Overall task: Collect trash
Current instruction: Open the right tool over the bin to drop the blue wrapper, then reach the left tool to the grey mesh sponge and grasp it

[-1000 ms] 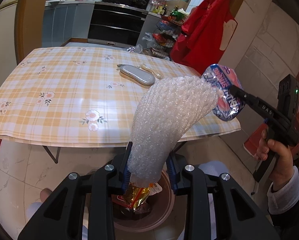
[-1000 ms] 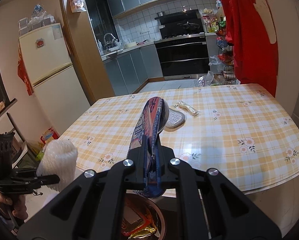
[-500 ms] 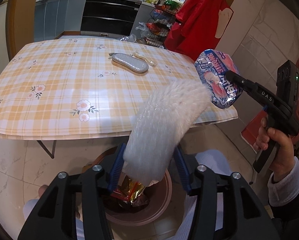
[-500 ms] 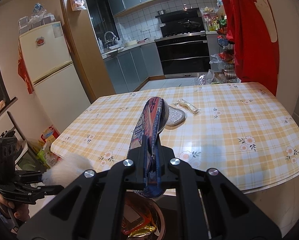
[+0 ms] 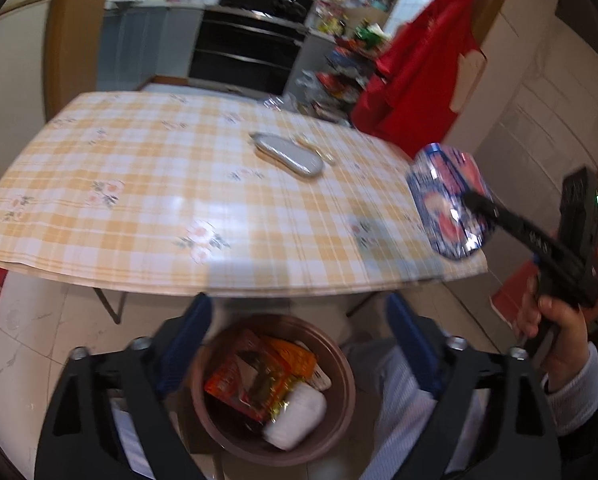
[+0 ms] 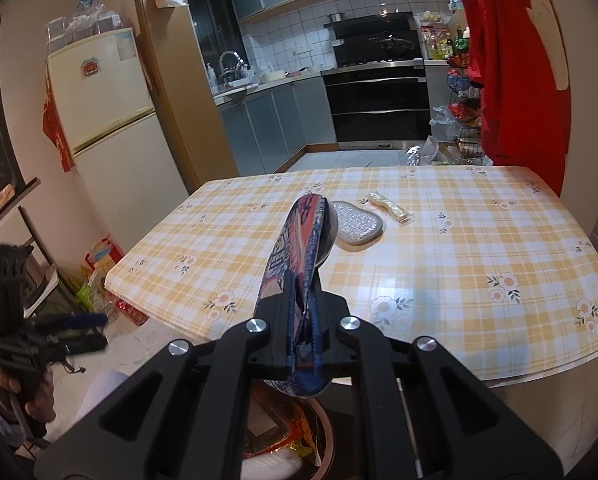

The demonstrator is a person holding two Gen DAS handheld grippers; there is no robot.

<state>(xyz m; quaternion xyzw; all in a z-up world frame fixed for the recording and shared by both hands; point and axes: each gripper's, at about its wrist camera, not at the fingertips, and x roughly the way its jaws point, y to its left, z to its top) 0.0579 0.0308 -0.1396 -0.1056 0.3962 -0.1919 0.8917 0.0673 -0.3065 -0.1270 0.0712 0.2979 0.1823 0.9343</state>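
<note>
My left gripper (image 5: 299, 316) is open and empty above a brown trash bin (image 5: 341, 364) on the floor. White bubble wrap (image 5: 297, 416) lies in the bin on red and orange wrappers (image 5: 259, 376). My right gripper (image 6: 305, 316) is shut on a blue and red snack wrapper (image 6: 299, 248), held at the table's near edge over the bin (image 6: 327, 436). That wrapper also shows in the left wrist view (image 5: 447, 204). On the table lie a silver pouch (image 6: 357, 226) and a small clear packet (image 6: 389, 208).
The table with a yellow checked cloth (image 5: 159, 200) stands right behind the bin. A red garment (image 5: 423, 80) hangs at the right. A fridge (image 6: 107, 140) is at the left, kitchen counters and oven beyond. Bags sit on the floor by the table's left corner (image 6: 99, 276).
My left gripper opened and the bubble wrap dropped into the bin. The right gripper has kept its hold on the snack wrapper and hardly moved.
</note>
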